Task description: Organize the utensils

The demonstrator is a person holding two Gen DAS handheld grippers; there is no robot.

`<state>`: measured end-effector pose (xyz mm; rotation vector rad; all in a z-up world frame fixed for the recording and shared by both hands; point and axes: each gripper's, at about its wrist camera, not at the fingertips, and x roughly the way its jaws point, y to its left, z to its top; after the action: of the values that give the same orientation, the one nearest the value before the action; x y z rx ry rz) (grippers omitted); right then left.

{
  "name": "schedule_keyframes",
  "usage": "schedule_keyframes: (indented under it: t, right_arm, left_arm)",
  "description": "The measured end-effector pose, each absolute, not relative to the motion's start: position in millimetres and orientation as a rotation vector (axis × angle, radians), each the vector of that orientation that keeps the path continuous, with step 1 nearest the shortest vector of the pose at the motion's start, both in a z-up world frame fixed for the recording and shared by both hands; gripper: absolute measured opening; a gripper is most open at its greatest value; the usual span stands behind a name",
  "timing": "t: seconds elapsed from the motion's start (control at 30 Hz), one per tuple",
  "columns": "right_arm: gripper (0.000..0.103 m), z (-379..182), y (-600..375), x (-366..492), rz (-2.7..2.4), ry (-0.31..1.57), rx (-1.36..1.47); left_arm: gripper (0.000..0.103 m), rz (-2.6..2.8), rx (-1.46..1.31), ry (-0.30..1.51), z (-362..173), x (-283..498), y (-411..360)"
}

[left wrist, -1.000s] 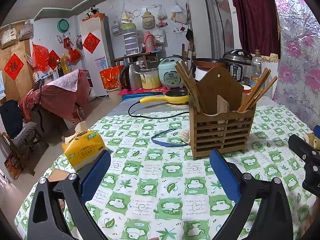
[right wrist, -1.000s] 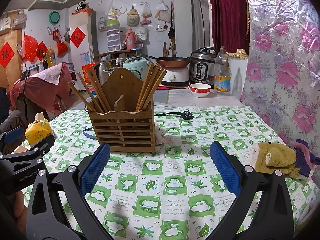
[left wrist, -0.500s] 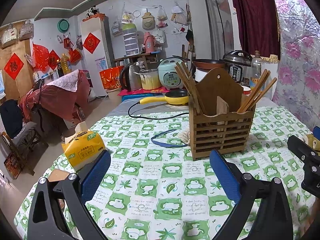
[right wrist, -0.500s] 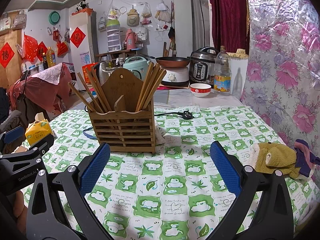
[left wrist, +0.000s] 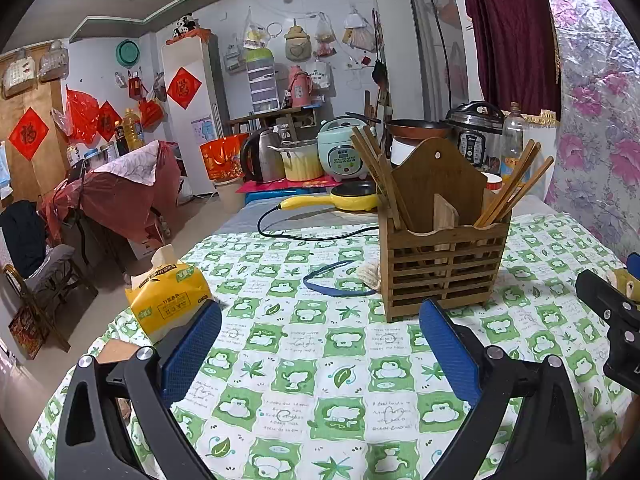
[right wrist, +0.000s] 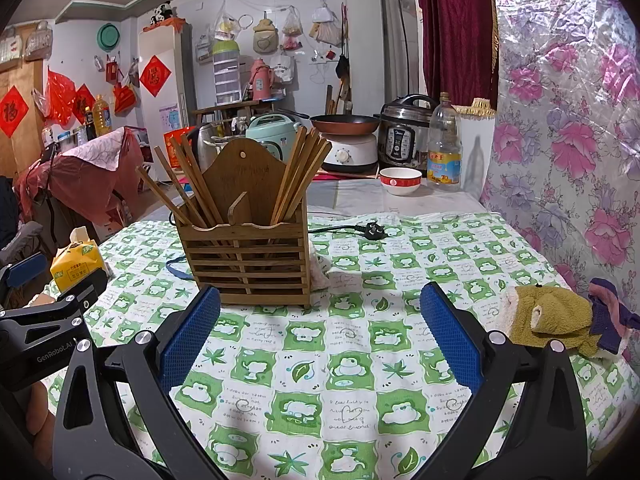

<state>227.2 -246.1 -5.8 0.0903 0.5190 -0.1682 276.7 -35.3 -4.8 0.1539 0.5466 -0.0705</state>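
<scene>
Nothing moved | left gripper (left wrist: 320,344) empty, wide | chopstick holder (left wrist: 442,264) ahead-right

Green-checked tablecloth (right wrist: 352,360), brown wooden holder (right wrist: 248,256)

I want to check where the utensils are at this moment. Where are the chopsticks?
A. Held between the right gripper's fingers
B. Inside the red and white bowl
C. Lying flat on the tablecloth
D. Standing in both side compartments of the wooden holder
D: the chopsticks lean upright in both the left and right compartments of the wooden holder, and both grippers are open and empty.
</scene>
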Motion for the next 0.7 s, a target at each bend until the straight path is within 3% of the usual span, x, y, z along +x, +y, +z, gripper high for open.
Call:
schedule_keyframes:
  t: [0.7]
  right_arm:
    - [0.097,-5.6,-246.4,226.8,-0.169,0.516,0.091]
  left_arm:
    - [0.097,-0.084,0.152,0.544,-0.9,276.3,-35.5]
